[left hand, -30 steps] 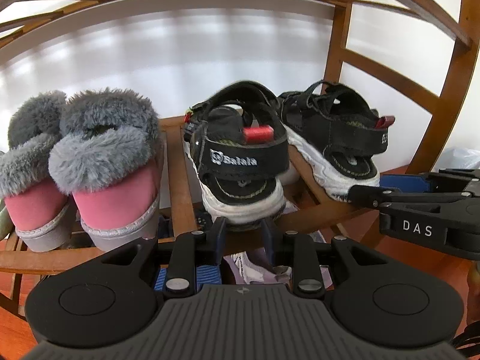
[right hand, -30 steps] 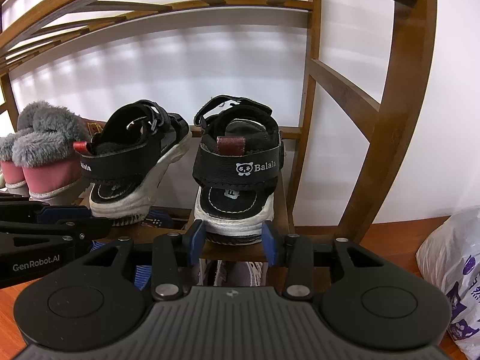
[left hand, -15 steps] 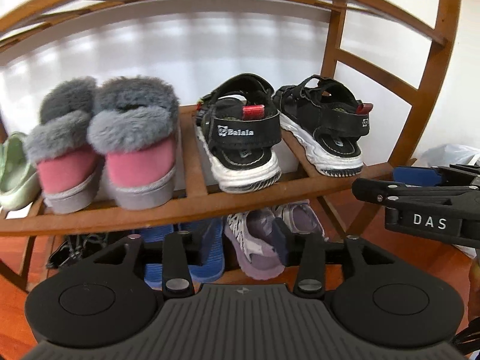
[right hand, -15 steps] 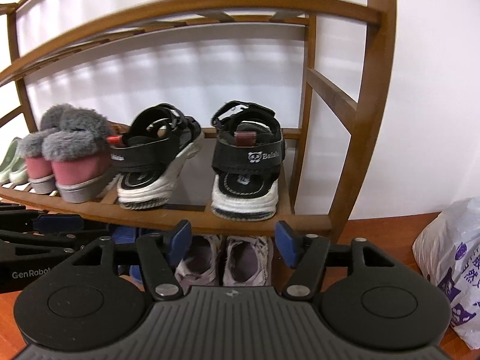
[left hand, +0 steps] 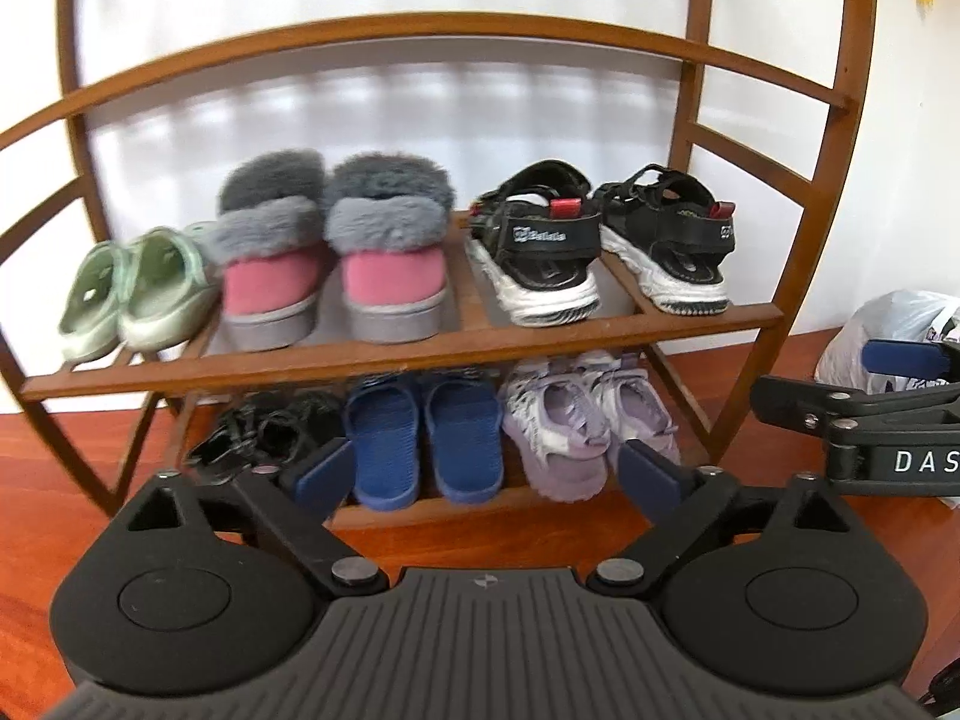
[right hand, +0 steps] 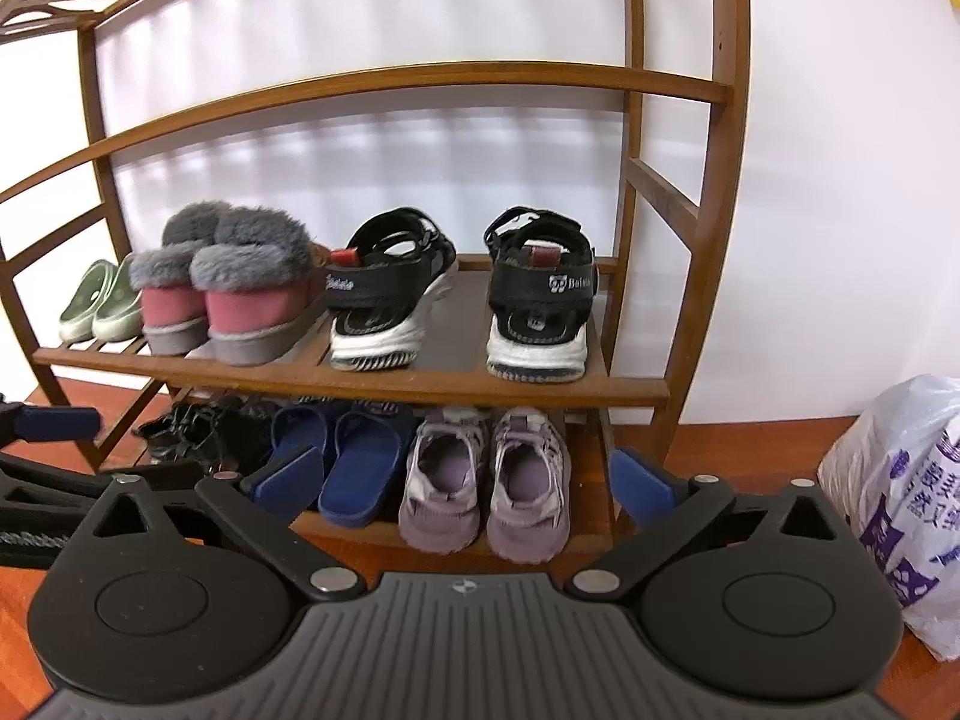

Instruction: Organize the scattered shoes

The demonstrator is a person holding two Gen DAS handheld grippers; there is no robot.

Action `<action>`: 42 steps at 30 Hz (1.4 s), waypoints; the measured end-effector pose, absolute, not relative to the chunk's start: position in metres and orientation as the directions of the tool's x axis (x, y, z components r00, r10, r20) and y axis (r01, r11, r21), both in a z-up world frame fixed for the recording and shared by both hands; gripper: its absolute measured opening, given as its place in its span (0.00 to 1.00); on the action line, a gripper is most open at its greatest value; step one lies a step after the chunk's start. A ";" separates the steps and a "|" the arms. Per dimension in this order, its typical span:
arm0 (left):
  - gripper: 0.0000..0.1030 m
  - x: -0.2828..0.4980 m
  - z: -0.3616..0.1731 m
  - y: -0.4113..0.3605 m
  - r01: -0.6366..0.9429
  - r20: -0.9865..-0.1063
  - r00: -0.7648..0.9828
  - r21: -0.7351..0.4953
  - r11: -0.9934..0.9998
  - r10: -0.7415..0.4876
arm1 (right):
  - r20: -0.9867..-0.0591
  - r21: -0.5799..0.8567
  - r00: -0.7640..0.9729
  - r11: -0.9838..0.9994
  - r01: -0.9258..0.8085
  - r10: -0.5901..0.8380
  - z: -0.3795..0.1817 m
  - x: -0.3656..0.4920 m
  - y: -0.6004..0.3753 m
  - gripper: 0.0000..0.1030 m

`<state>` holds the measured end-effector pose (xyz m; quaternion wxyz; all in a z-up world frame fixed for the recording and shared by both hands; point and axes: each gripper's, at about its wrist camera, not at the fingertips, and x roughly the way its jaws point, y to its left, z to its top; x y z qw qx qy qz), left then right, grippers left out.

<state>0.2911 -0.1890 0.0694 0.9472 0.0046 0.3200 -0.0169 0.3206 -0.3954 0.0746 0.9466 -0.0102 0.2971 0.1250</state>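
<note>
both the left hand-held gripper (left hand: 486, 471) and the right hand-held gripper (right hand: 462, 480) are opening wide, with nothing between them. the black sandals (left hand: 534, 252) stand on the shoe rack (left hand: 420, 354) shelf, at center right of the frame.

Both wrist views face the rack (left hand: 420, 354) from near, angled down; both share the sandals (right hand: 534, 300) at 12 o'clock.

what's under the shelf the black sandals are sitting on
On the lower shelf: purple sneakers, blue slides, and black shoes partly hidden by the rack frame.
</note>
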 end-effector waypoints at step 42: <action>1.00 0.015 0.061 -0.097 -0.051 -0.697 0.711 0.080 0.995 0.093 | -0.594 0.034 0.791 0.987 -0.157 0.146 0.075 0.015 -0.326 0.99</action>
